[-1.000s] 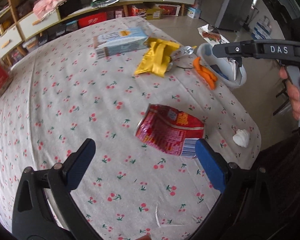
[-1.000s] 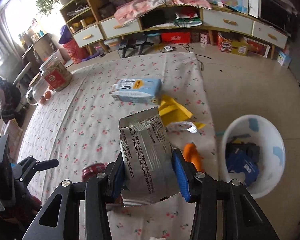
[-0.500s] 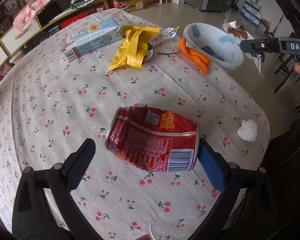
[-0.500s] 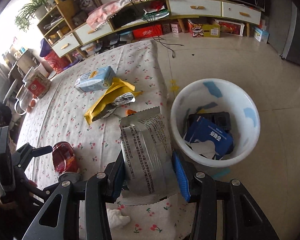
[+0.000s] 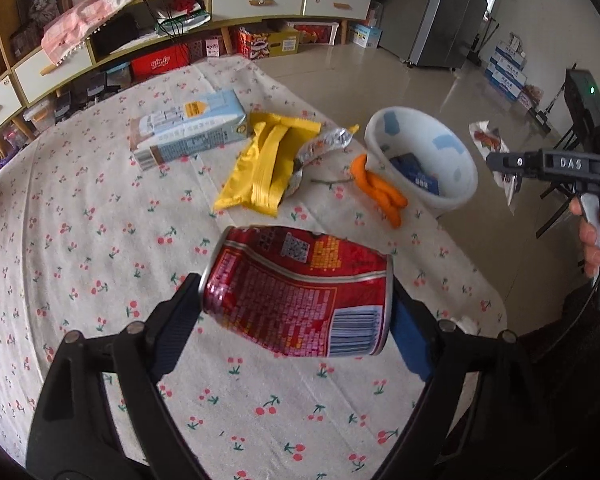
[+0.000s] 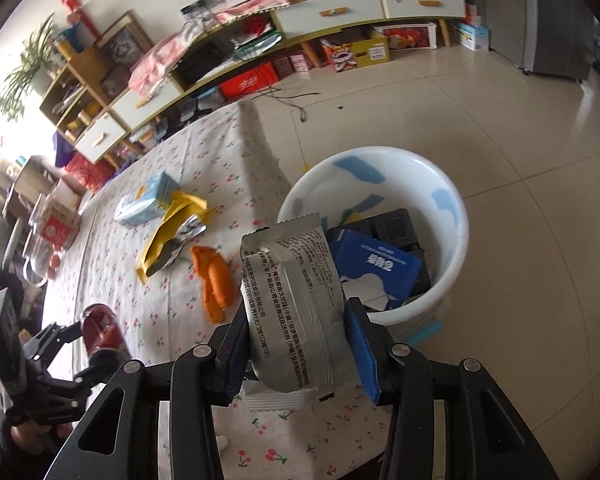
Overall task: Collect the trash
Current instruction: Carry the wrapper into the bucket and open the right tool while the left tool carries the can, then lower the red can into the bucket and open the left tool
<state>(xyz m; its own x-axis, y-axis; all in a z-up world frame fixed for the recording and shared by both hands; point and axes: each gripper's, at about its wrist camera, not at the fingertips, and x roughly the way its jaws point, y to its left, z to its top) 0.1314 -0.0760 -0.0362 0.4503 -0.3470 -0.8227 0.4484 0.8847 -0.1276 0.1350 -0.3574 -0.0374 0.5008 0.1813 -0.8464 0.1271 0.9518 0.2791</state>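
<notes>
Wrapper (image 6: pixel 296 312), light and limp, is pinched mid-body by right gripper (image 6: pixel 300 344); left gripper (image 5: pixel 296 320) clamps dented can (image 5: pixel 300 296) (probably empty) endwise.

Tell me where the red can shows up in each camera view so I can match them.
Left wrist view: the red can fills the lower centre, clamped sideways between the left gripper fingers.
Right wrist view: the can sits small at lower left, in that gripper.
Shared landmark: the white bin beside the table.
</notes>
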